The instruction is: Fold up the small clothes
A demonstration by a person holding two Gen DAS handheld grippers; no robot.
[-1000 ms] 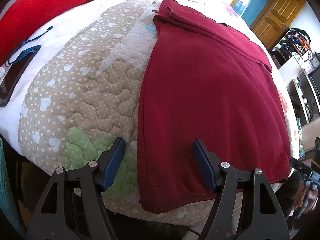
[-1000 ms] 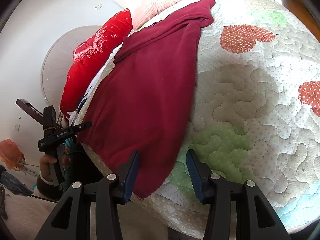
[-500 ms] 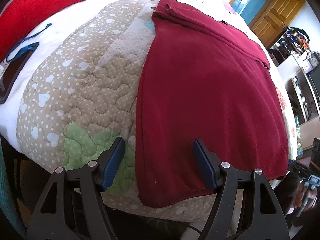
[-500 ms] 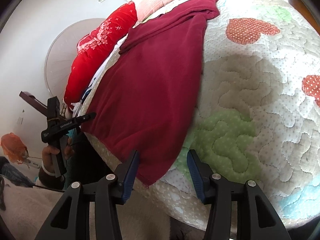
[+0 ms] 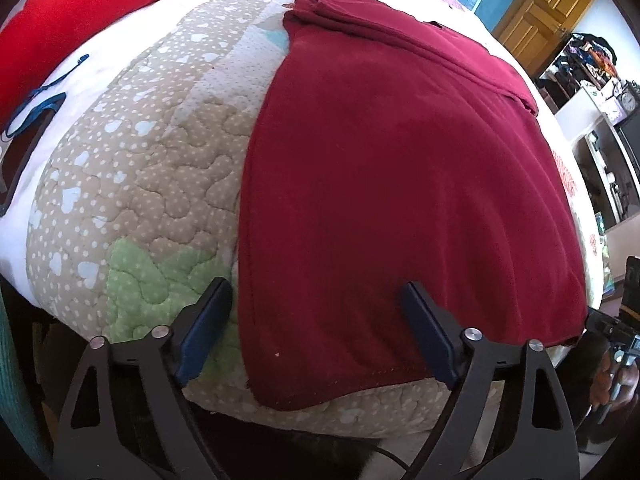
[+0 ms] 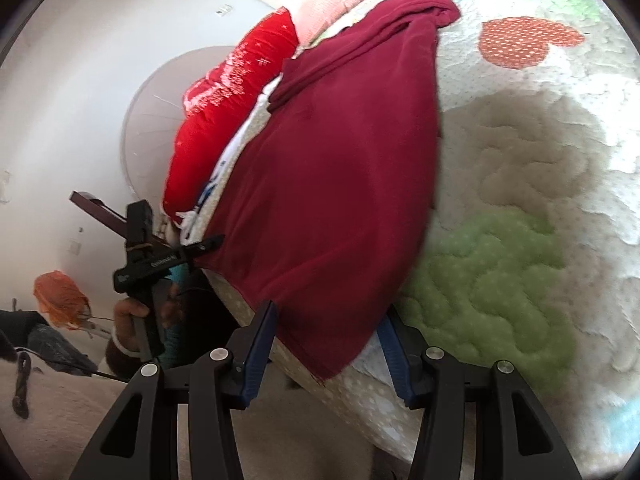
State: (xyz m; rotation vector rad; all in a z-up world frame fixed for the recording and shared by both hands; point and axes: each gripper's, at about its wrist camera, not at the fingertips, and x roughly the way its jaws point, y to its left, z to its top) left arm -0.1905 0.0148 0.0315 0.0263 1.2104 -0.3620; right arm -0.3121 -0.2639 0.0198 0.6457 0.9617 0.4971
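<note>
A dark red knit garment lies spread flat on a bed covered by a quilted patchwork bedspread with hearts and dots, its hem hanging a little over the near edge. We hold the left claw wide apart at that edge: its left blue pad sits over a green heart patch just beside the garment's side edge, its right blue pad over the red cloth itself, and nothing is between the pads yet. The right claw is likewise spread apart, straddling the garment's opposite lower corner, one blue pad on either side of the hanging cloth, gripping nothing. From the right wrist view, the left claw appears at the far side of the hem, held in our left hand, with its tips at the cloth's corner; whether they touch it we cannot tell. The garment's upper part is bunched in folds toward the head of the bed, where a bright red padded cushion with white print lies along the wall side. A dark rectangular device with a blue strap rests on the white sheet beyond the bedspread. A wooden panelled door stands behind the bed.
</note>
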